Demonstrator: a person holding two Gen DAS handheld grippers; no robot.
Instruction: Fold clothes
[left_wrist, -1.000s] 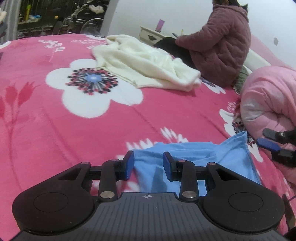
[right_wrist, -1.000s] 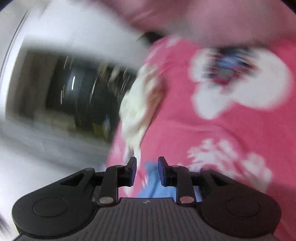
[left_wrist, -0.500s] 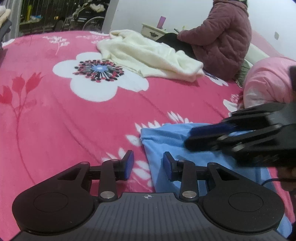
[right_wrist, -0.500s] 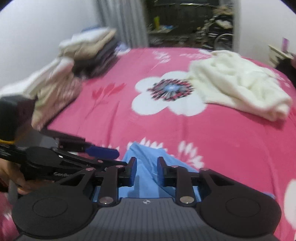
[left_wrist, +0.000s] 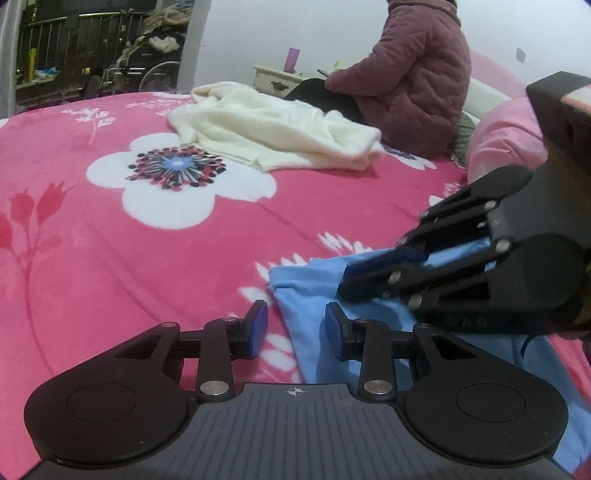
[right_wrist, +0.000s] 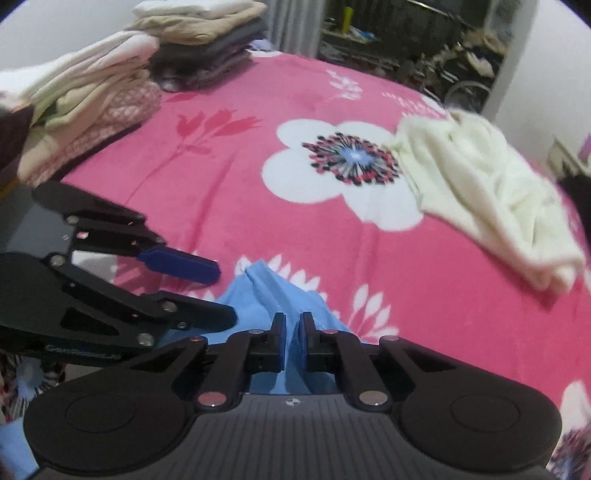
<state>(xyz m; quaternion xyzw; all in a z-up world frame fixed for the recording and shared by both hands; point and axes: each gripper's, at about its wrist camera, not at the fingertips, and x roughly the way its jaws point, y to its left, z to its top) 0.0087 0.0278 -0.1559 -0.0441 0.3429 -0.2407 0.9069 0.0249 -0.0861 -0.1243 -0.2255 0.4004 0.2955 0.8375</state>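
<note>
A light blue garment (left_wrist: 314, 295) (right_wrist: 266, 291) lies on the pink flowered blanket (left_wrist: 147, 258), its corner pointing up the bed. My left gripper (left_wrist: 295, 325) is open, and the garment's left edge runs between its fingers without touching the pads. In the right wrist view the left gripper (right_wrist: 225, 295) reaches in from the left, just above the corner. My right gripper (right_wrist: 291, 332) has its jaws closing on a raised fold of the blue cloth, with the pads pinching it. In the left wrist view the right gripper (left_wrist: 345, 280) comes in from the right, over the garment.
A crumpled cream sweater (left_wrist: 277, 136) (right_wrist: 491, 206) lies farther up the bed. A person in a mauve quilted jacket (left_wrist: 413, 81) sits at the far edge, beside a rolled pink quilt (left_wrist: 506, 140). Stacks of folded clothes (right_wrist: 92, 99) stand at the far left.
My right gripper swung in from the right, rolled level and came down on the blue garment beside the left one, its jaws narrowing onto a fold. The left gripper hardly moved.
</note>
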